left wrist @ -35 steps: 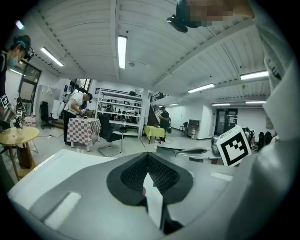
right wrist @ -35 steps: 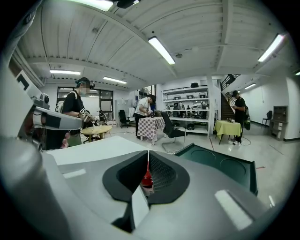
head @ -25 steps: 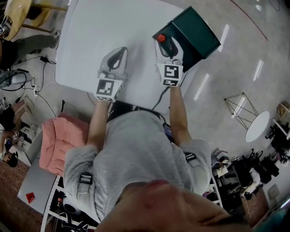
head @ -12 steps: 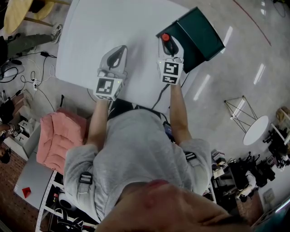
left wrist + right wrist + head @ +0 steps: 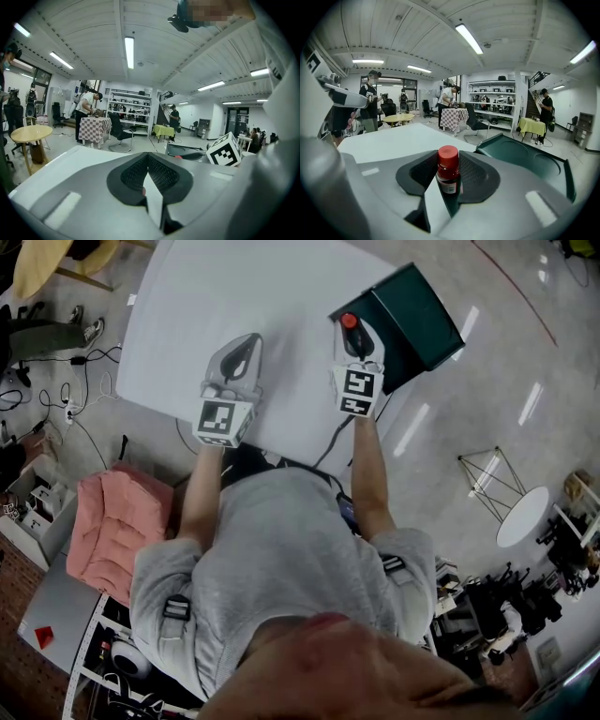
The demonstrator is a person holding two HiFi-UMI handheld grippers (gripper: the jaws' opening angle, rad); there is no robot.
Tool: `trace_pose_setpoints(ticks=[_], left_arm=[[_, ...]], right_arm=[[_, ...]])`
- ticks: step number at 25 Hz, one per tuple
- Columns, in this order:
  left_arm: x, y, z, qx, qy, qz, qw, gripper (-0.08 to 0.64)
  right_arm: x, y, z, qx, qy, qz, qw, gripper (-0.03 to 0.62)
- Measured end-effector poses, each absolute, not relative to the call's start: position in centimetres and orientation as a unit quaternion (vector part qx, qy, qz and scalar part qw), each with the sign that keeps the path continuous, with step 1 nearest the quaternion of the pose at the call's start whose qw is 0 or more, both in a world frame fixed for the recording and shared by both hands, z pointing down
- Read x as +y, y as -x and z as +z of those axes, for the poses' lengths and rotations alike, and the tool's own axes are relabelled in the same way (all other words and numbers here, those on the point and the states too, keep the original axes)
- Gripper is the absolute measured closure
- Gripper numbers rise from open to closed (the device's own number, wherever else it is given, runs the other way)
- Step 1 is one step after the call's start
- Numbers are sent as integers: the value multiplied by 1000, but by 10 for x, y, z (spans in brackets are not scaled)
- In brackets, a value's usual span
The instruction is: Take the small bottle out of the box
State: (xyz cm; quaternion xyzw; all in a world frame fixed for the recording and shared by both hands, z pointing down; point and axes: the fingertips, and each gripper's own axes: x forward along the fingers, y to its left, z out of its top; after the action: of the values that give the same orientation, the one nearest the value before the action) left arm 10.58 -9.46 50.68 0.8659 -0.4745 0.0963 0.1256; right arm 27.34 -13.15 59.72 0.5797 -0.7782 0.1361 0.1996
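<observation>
A small dark bottle [image 5: 448,173] with a red cap [image 5: 350,322] stands upright between the jaws of my right gripper [image 5: 355,341]. Those jaws are closing, and the pads touch the bottle on both sides. The bottle is at the near left edge of the dark green box [image 5: 419,307], which lies open at the table's right corner. In the right gripper view, the box [image 5: 525,157] shows behind and to the right of the bottle. My left gripper [image 5: 238,360] rests over the white table, shut and empty, its pads meeting [image 5: 146,171].
The white table [image 5: 234,292] stretches away to the left of the box. The box hangs near the table's right edge, with shiny floor beyond. A pink cushion [image 5: 111,526] lies on the floor at my left. People and furniture stand far off in the room.
The head view has shifted a little. The right gripper stays at the box's near edge with the bottle between its jaws. The left gripper has not moved.
</observation>
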Motion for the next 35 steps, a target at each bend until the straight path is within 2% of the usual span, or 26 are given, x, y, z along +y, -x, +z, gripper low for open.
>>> trace_pose_setpoints(ticks=[18,35], left_arm=[[-85,-54,459,-486,-866,68,91,548],[-78,49,421,-543,-836,46,63,548]], right_arm=[[-116,-242,505,-779,-600,78,163,454],[-122,-115,455,-838,-529,51,124,454]])
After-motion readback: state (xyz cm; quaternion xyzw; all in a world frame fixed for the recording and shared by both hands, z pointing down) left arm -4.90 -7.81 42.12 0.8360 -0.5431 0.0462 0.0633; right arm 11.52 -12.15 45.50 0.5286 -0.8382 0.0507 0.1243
